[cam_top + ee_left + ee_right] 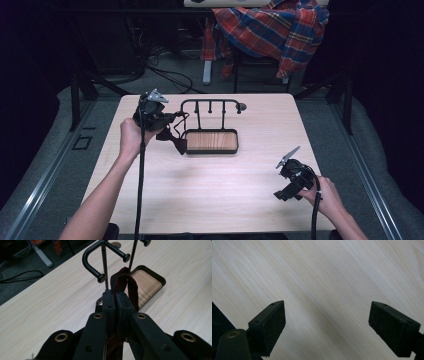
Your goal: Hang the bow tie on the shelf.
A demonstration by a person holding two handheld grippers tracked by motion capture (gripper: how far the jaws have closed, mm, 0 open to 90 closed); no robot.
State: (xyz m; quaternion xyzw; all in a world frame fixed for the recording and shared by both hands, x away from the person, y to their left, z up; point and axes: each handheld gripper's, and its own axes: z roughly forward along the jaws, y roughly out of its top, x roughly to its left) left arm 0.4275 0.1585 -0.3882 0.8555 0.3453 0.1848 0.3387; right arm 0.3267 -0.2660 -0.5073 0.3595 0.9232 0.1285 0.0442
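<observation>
We start with the counter (210, 200), pale wood, wide and mostly bare beneath both tools. Ahead of the left tool (115, 300) stands the black wire rack (210, 106) with its knobbed pegs, rising from a dark-rimmed tray (211, 141) with a wooden floor. The nearest peg (101, 278) sits just beyond and slightly to the left of our left tool's tips; the tray lies beyond and to their right.

The left tool is pressed together, pinching a dark red strap (127, 282). The strap loops up out of the pads and arches just past the tips, close to the thin upright rod (104, 267); its loose end hangs below the tool, near the tray's near corner in the high view.

The right tool (327, 320) is spread wide over bare wood, well away from the rack, holding nothing.

The step in hand, as we judge it, is hanging the strap on a peg. To do it well we should keep the pinch firm, lift until the loop clears the knob, carry it forward over the peg end, then lower so the loop settles behind the knob before we release. The slack loop may collapse or snag the rod, so we should approach slowly.
</observation>
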